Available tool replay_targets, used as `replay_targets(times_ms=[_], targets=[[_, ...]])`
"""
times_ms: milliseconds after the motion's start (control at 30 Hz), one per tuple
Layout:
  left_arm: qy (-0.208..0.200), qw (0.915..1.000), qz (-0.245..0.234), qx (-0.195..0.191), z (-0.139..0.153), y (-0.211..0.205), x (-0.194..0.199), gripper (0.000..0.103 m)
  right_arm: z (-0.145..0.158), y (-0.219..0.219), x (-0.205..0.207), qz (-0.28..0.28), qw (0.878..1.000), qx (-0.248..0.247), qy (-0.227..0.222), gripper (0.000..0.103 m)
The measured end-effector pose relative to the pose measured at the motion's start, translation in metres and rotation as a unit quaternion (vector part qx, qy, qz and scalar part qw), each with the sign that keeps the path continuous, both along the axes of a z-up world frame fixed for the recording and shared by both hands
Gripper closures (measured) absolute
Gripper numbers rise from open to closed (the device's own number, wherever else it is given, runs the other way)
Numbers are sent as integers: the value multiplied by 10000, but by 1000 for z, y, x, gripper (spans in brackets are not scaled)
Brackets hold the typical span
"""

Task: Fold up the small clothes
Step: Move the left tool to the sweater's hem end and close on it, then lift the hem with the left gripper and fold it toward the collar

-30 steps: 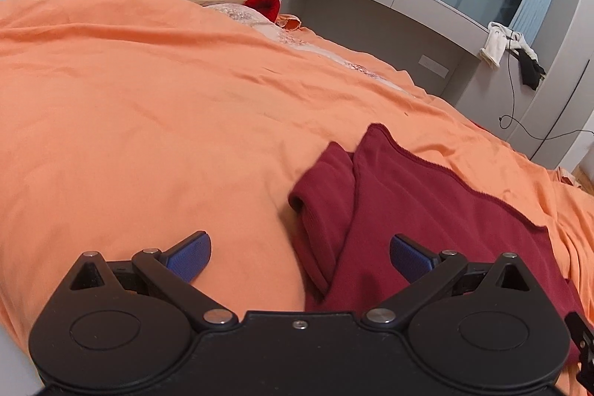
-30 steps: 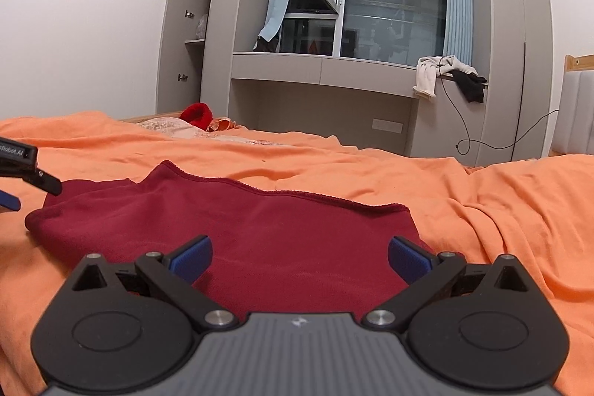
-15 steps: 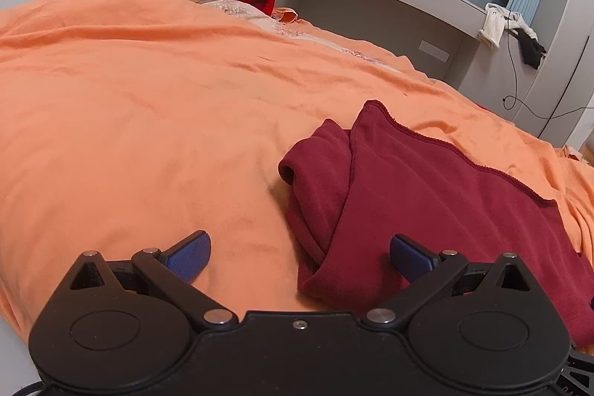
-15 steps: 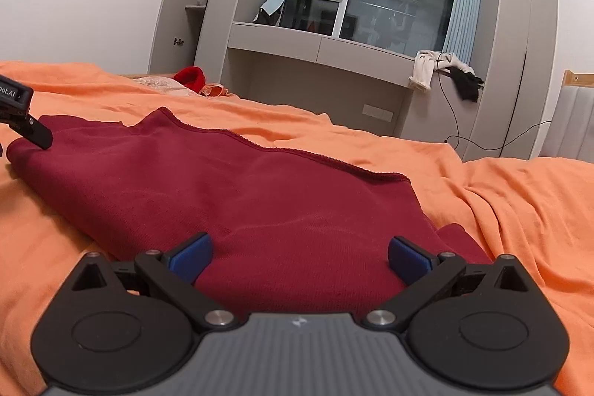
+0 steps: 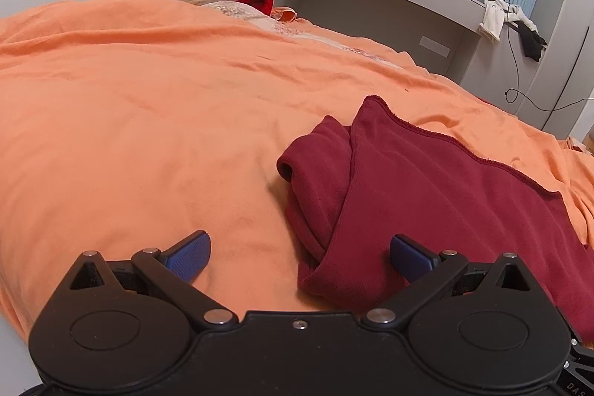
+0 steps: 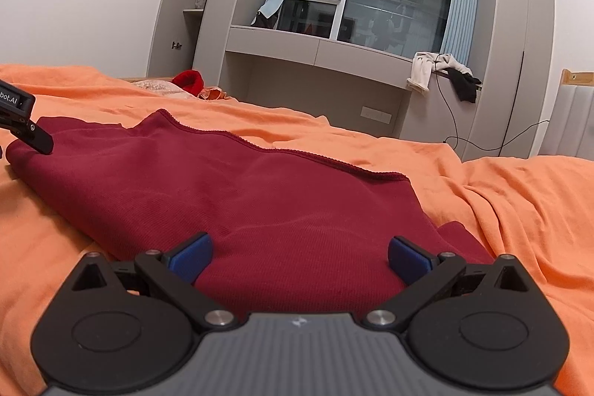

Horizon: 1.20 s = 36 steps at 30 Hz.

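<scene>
Maroon garment (image 6: pixel 230 195) lies partly folded on the orange bed cover (image 5: pixel 130 121). Left tool (image 5: pixel 300 253) gapes wide at its left edge, right tool (image 6: pixel 300 252) wide over its near edge; both hold nothing.

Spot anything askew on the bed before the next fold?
Yes: the garment is uneven. Its left end is bunched into a rolled, tube-like lump instead of lying flat, seen in the left wrist view. The rest lies fairly smooth on the blanket. Both tools are open, holding nothing.
</scene>
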<state>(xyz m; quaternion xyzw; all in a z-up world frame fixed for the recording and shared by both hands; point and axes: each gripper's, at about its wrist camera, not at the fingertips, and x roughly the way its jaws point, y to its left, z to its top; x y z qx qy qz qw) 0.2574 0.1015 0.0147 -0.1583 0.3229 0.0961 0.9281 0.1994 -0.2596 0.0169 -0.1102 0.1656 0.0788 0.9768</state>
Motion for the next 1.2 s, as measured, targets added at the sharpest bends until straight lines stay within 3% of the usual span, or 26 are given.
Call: replay_targets(times_ms=[333, 533, 733, 800, 933, 1000, 1067, 1200], targets=[[-330, 9950, -409, -852, 4, -4, -41, 0, 0, -2, 0, 20, 10000, 67, 38, 0], [-203, 9833, -879, -1579, -9, -17, -31, 1, 0, -2, 1, 19, 10000, 71, 40, 0], [-197, 9833, -262, -1788, -18, -18, 1, 2, 0, -2, 1, 21, 9999, 101, 65, 0], [-160, 9858, -41, -1672, -17, -22, 9, 6, -1, -2, 1, 21, 9999, 118, 75, 0], [-148, 9936, 279, -1080, -16, -38, 16, 31, 0, -3, 1, 31, 9998, 141, 99, 0], [-248, 9941, 425, -969, -16, -40, 14, 44, 1, -3, 2, 45, 9998, 167, 125, 0], [-294, 9951, 454, -825, -14, -41, 14, 63, 2, -4, 2, 62, 9997, 199, 154, 0], [-403, 9965, 387, -615, -7, -45, 15, 85, 6, -8, 3, 143, 9992, 276, 246, 0]])
